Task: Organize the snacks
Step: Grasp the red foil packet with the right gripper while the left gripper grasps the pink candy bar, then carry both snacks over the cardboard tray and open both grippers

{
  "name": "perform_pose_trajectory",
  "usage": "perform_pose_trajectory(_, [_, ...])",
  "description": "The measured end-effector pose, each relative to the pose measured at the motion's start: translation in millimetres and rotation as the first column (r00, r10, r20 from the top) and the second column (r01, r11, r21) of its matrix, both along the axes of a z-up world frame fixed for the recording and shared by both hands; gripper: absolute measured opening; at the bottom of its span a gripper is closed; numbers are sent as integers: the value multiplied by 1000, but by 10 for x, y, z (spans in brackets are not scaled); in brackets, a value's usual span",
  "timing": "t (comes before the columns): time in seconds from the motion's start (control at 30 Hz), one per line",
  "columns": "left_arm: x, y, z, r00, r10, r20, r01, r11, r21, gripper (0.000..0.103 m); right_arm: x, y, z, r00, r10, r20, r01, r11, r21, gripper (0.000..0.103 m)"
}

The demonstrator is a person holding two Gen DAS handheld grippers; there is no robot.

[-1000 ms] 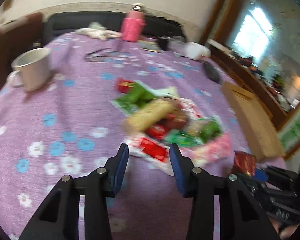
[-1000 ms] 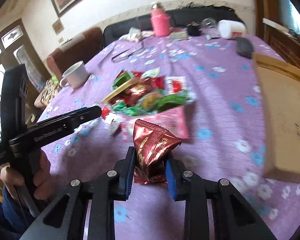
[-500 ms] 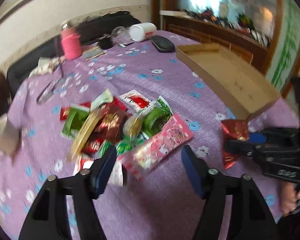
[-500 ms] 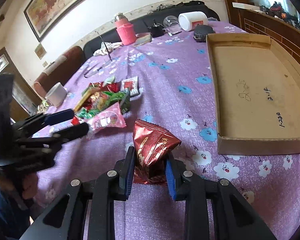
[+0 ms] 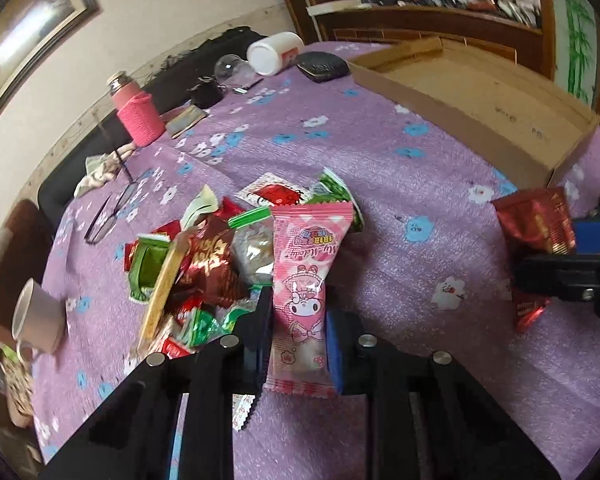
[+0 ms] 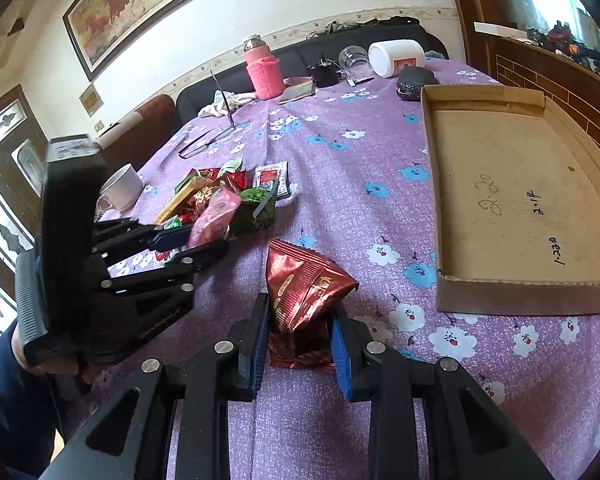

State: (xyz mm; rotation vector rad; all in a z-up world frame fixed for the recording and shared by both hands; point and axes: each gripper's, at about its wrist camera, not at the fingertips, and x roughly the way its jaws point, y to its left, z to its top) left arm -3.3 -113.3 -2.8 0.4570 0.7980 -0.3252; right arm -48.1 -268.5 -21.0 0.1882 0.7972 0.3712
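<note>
Everything here is placed from the heap of snack packets lying on the purple flowered table.

Left of the heap, a white ceramic mug stands near the table's edge, and a pair of dark-framed glasses lies behind and to the left of the heap. Farther back from the heap, near the far edge, stands a pink knit-sleeved flask, and to its right a white plastic jar lies on its side.

At the near side of the heap, your left gripper has just been closing, and it now grasps a pink cartoon-printed snack packet. Its pads press the packet's lower half from both sides, while the packet's top reaches over the green and red wrappers of the heap.

Right of the heap and well apart from it, your right gripper is clenched on a dark red foil snack bag. The bag stands upright between the pads with its upper part bulging above them. From the left wrist view the same red bag shows at the far right, over the table.

Farther right of the heap, beyond the red bag, a shallow brown cardboard tray sits on the table. Its floor shows only some handwritten marks.
</note>
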Motion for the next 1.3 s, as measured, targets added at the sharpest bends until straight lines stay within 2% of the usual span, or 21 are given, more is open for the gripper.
perform_pose_trajectory(0.1, [-68,91,118,1000,7,-22,-9,995,-104,22,-7,-4,-3,1000,-1,1,1,1000,3,30])
perform_pose_trajectory(0.23, [-153,140,250,999,11,-42,-20,974,-227,22,-9,-5,-4,1000,-2,1,2,1000,2,30])
perform_pose_trajectory(0.4, [-208,59,315,998,6,-67,-26,953,-303,22,-26,1,1,1000,-5,8,5,1000,-1,30])
perform_pose_trajectory(0.6, [-249,-33,329,997,1,-76,-26,945,-326,22,-56,-10,29,1000,-2,31,1,1000,13,30])
perform_pose_trajectory(0.83, [-245,-147,414,997,-19,-75,-7,942,-337,22,-37,-206,135,1000,-2,22,0,995,98,30])
perform_pose_trajectory(1.03, [-198,-437,551,996,-67,-51,46,939,-341,22,-17,-540,427,992,-89,87,78,990,116,30])
perform_pose_trajectory(1.3, [-99,-965,671,989,-145,-29,126,930,-346,22,83,-1046,505,974,-216,76,202,967,157,30])
